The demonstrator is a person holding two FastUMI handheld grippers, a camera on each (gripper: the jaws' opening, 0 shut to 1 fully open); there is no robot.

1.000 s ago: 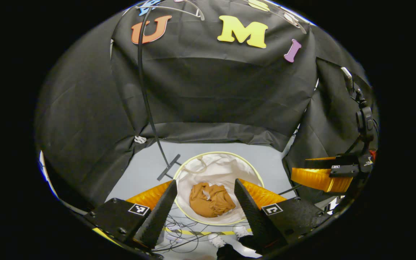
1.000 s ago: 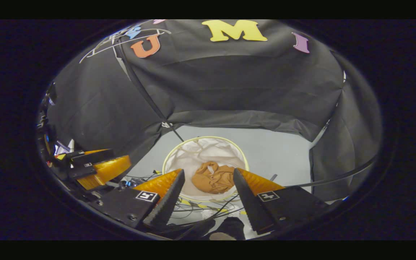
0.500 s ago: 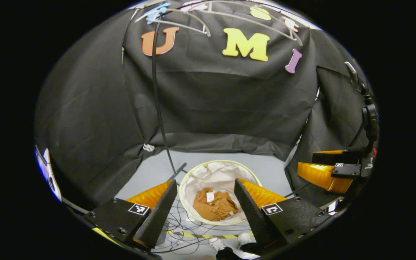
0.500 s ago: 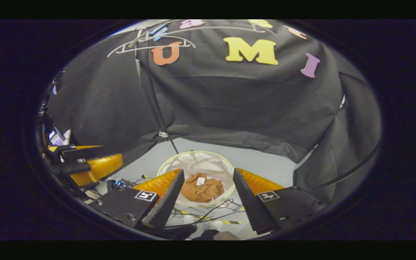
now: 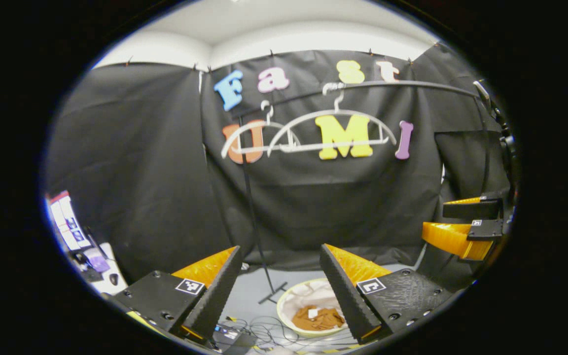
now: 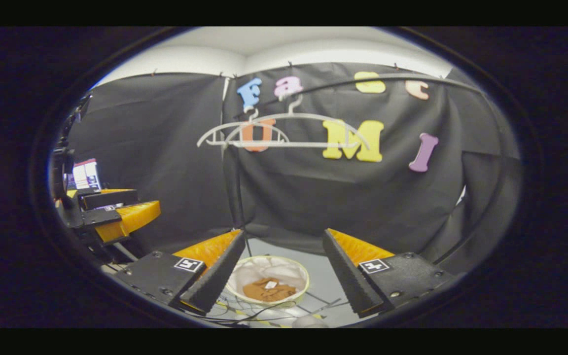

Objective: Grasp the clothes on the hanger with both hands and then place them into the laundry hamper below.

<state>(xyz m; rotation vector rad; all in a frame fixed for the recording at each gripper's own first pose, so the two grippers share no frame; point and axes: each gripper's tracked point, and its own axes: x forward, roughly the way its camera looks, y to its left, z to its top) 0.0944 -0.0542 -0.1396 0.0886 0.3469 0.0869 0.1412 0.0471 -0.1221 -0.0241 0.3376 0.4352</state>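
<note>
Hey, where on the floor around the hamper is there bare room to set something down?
Bare grey floor lies behind and right of the round white laundry hamper, up to the black cloth wall. In front of the hamper it is crowded with tangled black cables. The black rack foot takes its left.

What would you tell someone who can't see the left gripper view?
A brown garment lies inside the round white laundry hamper on the floor, seen between the open left gripper. Two bare white hangers hang on a dark rail above; the right gripper shows at right.
</note>
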